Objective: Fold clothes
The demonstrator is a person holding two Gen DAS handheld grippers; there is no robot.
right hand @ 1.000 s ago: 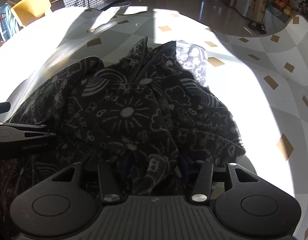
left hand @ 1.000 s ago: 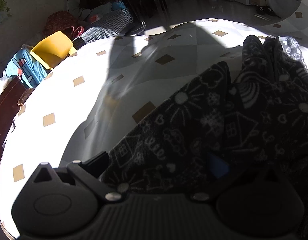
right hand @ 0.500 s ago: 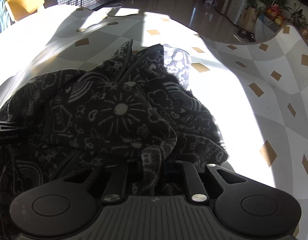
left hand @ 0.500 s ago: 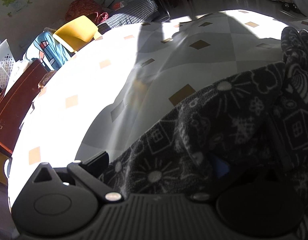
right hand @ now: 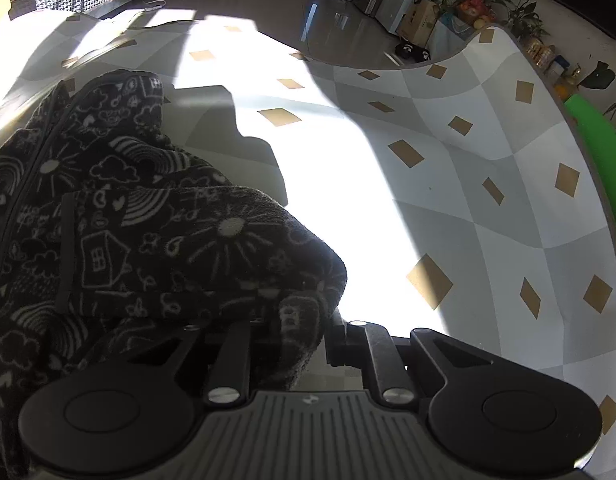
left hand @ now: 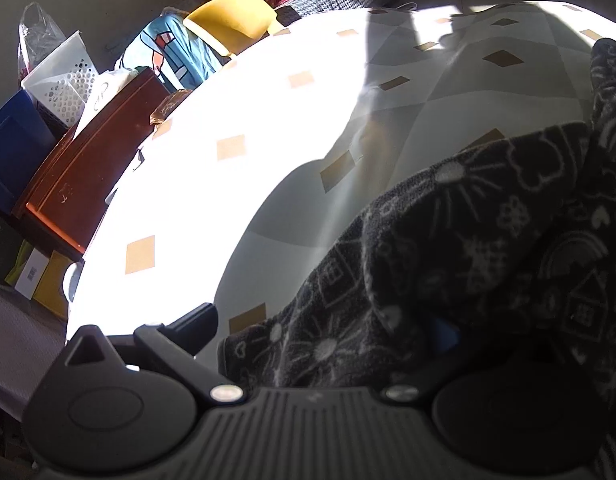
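A black fleece garment (left hand: 488,248) with white doodle print lies on the checked tablecloth (left hand: 267,128). In the left wrist view my left gripper (left hand: 320,336) is open, its left finger bare on the cloth and the garment's edge lying between the fingers and over the right one. In the right wrist view the garment (right hand: 147,232) fills the left side, zipper visible. My right gripper (right hand: 287,340) is shut on a fold of the garment's edge, which hangs between the fingers.
The table edge runs along the left, with a brown wooden cabinet (left hand: 91,160), white basket (left hand: 63,76) and yellow chair (left hand: 231,28) beyond. In the right wrist view the sunlit tablecloth (right hand: 488,200) stretches right to its curved edge; plants and boxes (right hand: 448,12) stand beyond.
My right gripper has closed on the garment edge and moved right. My left gripper has shifted left, showing more of the table edge and furniture.
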